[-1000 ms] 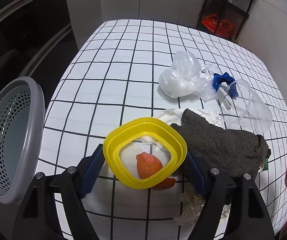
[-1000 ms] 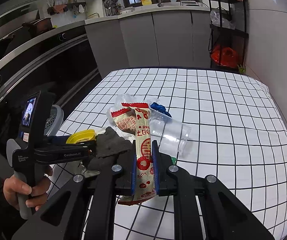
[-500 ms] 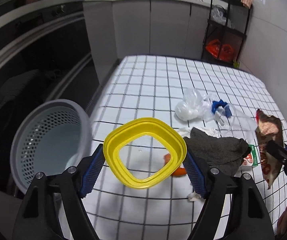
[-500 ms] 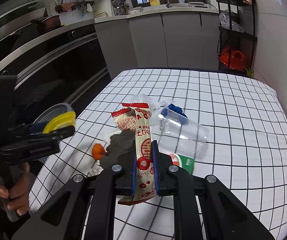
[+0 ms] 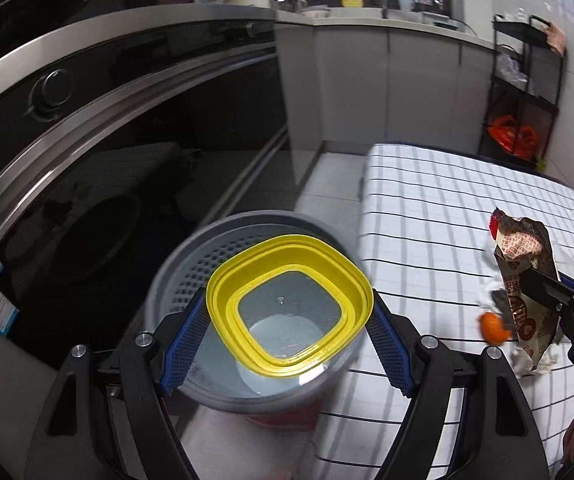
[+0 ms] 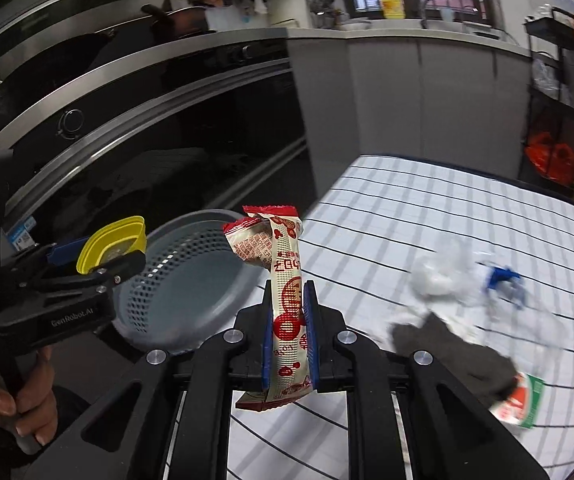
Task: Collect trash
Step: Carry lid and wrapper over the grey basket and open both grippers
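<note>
- Where a second ago it hung over the worktop's litter, the left gripper (image 5: 289,334) now holds its yellow, square-rimmed plastic lid (image 5: 289,309) right above the grey perforated plastic basket (image 5: 191,276), jaws clamped on the lid's sides: ready to drop, I judge.
- The basket stands beside the edge of the white, black-gridded worktop (image 5: 439,216), mouth unobstructed.
- The right gripper (image 6: 289,332), jaws pinching a red-and-white snack wrapper (image 6: 283,276), has swung towards the basket and has open air ahead.

blurred clear cup (image 6: 543,312), carton (image 6: 521,402) half under grey cloth (image 6: 455,350)
</note>
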### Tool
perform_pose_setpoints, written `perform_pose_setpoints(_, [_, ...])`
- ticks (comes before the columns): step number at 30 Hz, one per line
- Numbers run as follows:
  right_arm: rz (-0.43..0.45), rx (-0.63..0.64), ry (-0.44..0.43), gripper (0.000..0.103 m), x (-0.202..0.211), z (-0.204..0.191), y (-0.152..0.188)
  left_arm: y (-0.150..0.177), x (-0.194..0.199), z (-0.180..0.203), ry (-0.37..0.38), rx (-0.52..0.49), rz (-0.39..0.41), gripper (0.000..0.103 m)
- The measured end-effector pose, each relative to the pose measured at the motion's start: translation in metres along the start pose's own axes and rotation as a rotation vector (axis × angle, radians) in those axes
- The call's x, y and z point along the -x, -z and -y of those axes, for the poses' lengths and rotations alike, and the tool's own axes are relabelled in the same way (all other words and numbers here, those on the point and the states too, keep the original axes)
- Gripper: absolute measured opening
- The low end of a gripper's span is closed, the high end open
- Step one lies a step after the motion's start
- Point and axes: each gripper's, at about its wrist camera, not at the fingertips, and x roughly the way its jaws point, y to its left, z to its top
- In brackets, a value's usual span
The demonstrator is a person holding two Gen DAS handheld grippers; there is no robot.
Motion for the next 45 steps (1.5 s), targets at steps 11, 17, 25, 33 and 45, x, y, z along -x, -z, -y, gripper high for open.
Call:
perform_pose_setpoints(11, [-0.102, 0.047, -0.064, 0.013, -0.085, -0.050, -0.028, 0.000, -0.047, -0.048, -0.040, 0.102, -0.076, 0.075])
perform_pose_setpoints(17, [-0.160, 0.057, -0.082, 0.013, -0.119, -0.060, -0.030, 0.000, -0.071, -0.058, -0.060, 0.125, -0.134, 0.075])
perform_pose_setpoints(25, [-0.210, 0.058, -0.121, 0.013, -0.149, -0.075, -0.037, 0.004, -0.088, -0.070, -0.059, 0.160, -0.205, 0.075])
perform_pose_setpoints(33, [-0.209, 0.061, -0.136, 0.015, -0.159, -0.078, -0.038, 0.006, -0.091, -0.081, -0.062, 0.195, -0.222, 0.077])
perform_pose_setpoints(45, [-0.170, 0.065, -0.118, 0.055, -0.149, -0.078, -0.039, 0.005, -0.089, -0.085, -0.063, 0.216, -0.209, 0.086])
